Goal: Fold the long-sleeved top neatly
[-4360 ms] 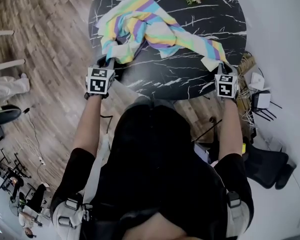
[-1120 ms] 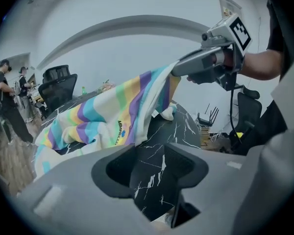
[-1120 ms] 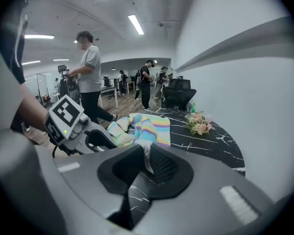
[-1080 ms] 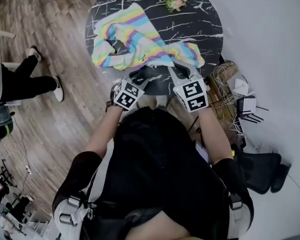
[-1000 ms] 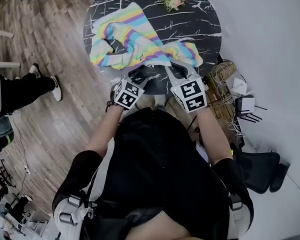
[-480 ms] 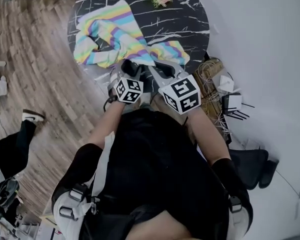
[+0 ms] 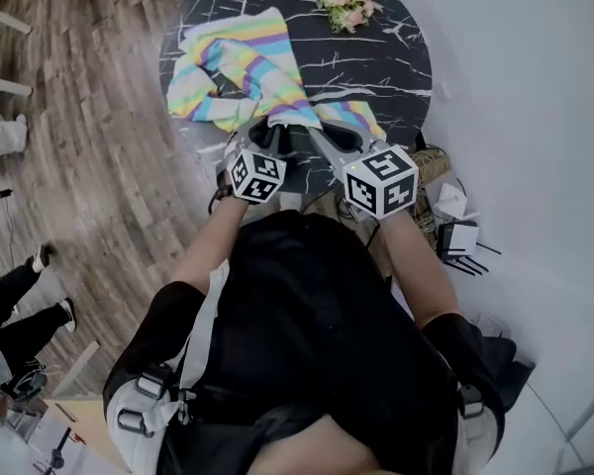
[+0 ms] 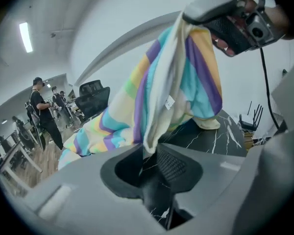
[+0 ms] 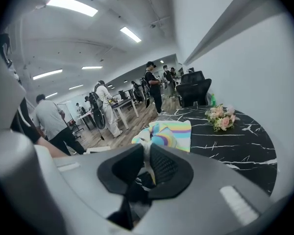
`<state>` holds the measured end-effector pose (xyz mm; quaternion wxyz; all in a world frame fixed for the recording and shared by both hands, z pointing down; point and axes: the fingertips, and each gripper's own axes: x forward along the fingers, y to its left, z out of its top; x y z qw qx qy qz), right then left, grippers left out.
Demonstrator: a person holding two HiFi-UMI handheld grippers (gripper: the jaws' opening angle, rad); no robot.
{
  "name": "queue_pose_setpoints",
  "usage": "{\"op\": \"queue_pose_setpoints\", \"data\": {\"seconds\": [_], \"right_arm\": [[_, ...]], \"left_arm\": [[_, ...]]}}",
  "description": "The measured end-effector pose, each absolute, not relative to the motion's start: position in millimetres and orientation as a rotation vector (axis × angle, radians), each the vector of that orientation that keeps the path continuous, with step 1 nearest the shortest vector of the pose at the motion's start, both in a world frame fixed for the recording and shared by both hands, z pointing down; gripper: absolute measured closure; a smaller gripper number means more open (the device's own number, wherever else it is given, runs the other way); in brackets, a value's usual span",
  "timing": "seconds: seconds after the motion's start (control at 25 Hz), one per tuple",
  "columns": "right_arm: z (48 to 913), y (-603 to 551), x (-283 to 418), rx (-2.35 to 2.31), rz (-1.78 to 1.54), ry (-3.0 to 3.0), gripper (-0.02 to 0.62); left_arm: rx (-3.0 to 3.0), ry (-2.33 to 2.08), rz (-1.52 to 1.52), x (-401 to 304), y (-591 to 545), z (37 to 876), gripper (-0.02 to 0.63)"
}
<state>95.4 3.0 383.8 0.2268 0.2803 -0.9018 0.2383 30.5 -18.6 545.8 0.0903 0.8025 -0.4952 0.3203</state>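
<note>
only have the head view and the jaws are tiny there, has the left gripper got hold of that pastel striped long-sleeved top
observer: in the left gripper view the left gripper has just been closing its jaws, and a pale edge of the pastel rainbow-striped long-sleeved top is pinched between them.
operator: and the right one
observer: the right gripper is shut on a pale fold of the top.
operator: cloth off the table
observer: partly; it hangs from the right gripper above the black marble-patterned round table, one cream cuff resting on it.
</note>
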Motion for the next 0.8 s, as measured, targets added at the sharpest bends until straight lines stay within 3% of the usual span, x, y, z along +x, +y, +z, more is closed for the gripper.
{"op": "queue_pose_setpoints", "data": {"seconds": [0.2, 0.48, 0.8], "right_arm": [[394, -7, 98, 0.754, 0.679, -2.493, 0.548], [405, -10, 97, 0.73, 0.579, -2.487, 0.546], [444, 10, 105, 0.607, 0.307, -2.423, 0.527]], "left_arm": [[2.373, -1.401, 0.948, 0, 6, 536, 0.589], [2.399, -1.312, 0.89, -28, 24, 512, 0.594], [2.505, -1.341, 0.73, -72, 10, 425, 0.595]]}}
